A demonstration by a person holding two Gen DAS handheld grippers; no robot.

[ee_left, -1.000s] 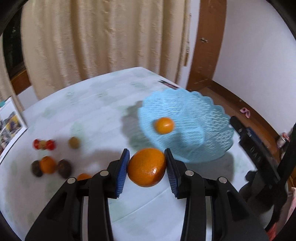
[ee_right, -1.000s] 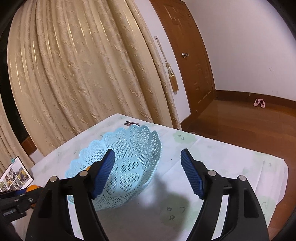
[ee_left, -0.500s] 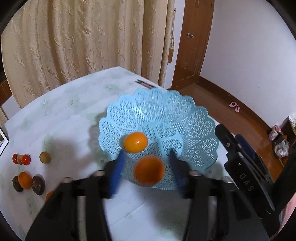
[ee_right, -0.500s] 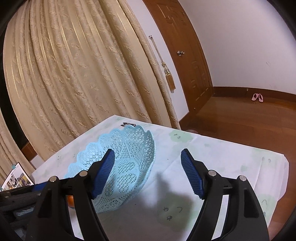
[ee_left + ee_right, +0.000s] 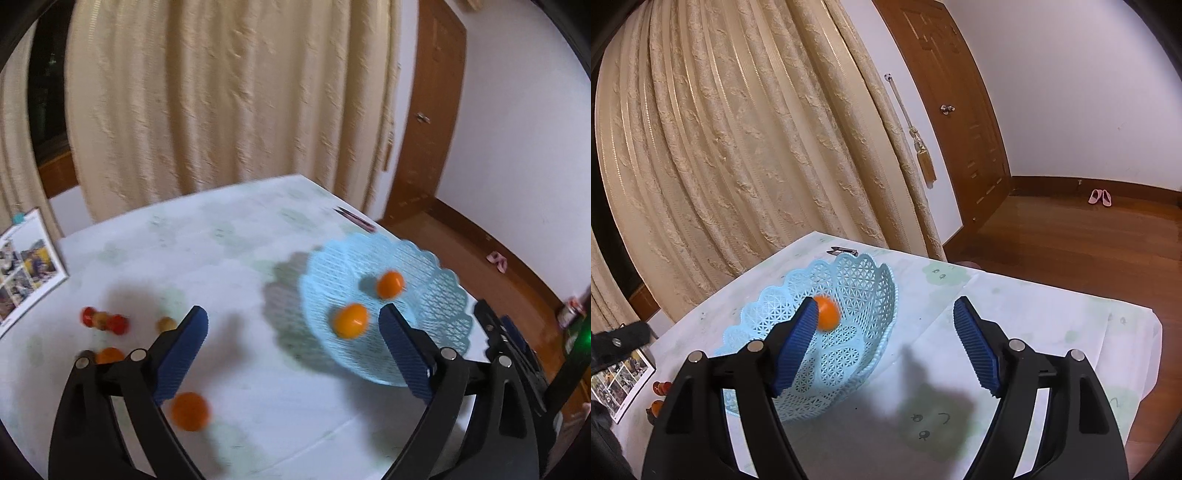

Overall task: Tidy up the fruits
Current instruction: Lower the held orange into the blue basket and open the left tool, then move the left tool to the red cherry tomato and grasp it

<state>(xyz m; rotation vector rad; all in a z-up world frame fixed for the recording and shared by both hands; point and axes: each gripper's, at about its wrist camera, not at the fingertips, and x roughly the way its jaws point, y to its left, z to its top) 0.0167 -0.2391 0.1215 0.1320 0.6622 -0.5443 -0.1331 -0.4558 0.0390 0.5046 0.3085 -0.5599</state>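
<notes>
The table (image 5: 229, 266), covered in a pale cloth with faint green prints, is taking up most of the room in front of the cream curtains (image 5: 221, 96), and the brown door (image 5: 960, 110) is standing shut off to the right. On the table's right half the blue lattice basket (image 5: 432, 266) is sitting with its open side facing up, its scalloped rim spreading wide; from the right wrist view it is tilting slightly away, its rim (image 5: 849, 266) nearest the curtain. Two oranges are lying inside it, one (image 5: 350, 320) toward the near wall and one (image 5: 390, 284) deeper in, apart from each other; both look slightly oval, their longer sides running roughly across the left wrist view, though blur is making that hard to judge. The left gripper (image 5: 291, 325) is hanging above the table with its blue pads spread wide and nothing between them. The right gripper (image 5: 886, 317) is hovering beside the basket, equally wide open and empty. A third orange (image 5: 189, 410) is lying on the cloth just under the left gripper's left finger. Further left, small fruits are sitting in a loose cluster: red tomatoes (image 5: 105, 321), a yellowish one (image 5: 165, 324) and another orange (image 5: 110, 355). A photo page (image 5: 26, 266) is lying at the table's far left edge
</notes>
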